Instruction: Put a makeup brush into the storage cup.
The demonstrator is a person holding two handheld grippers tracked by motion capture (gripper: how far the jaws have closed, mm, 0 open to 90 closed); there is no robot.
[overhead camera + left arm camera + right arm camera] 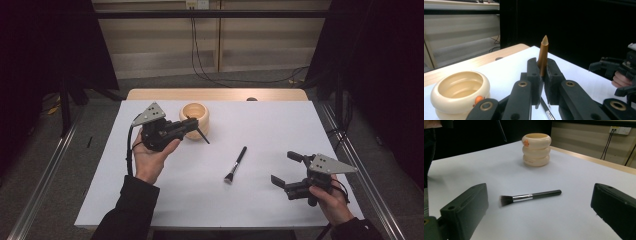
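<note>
- The left gripper point(192, 126) is clamped on a slim brush point(543, 53); in its own view the brown handle stands up between the closed jaws, pointed tip above them, while the high view shows its dark lower end point(202, 135) slanting down past the jaws.
- The cup point(195, 119), a cream ringed holder, sits just beside and below these jaws; in the left gripper view its open mouth point(460, 87) lies off to the left of the fingers, not under the held brush.
- So the step in hand looks like putting brushes into the cup: one is carried close to the rim but not yet inside.
- The next move for this hand calls for swinging the jaws over the cup's mouth, tilting until the lower end points down into it, then loosening the grip so the brush slides in.
- The right gripper point(287, 170) is spread wide and holds nothing; its two pads point(466, 206) stand far apart at either edge of its view.
- A second brush point(530, 196), black-handled with a dark bristle head, lies flat on the white table point(280, 130) ahead of these open jaws and between their lines, with the bristles towards the left pad. It is untouched.
- For that hand, the move would be forward and down to straddle the handle near its middle, then closing. The handle is thin and low, so the pads must come nearly to the table.
</note>
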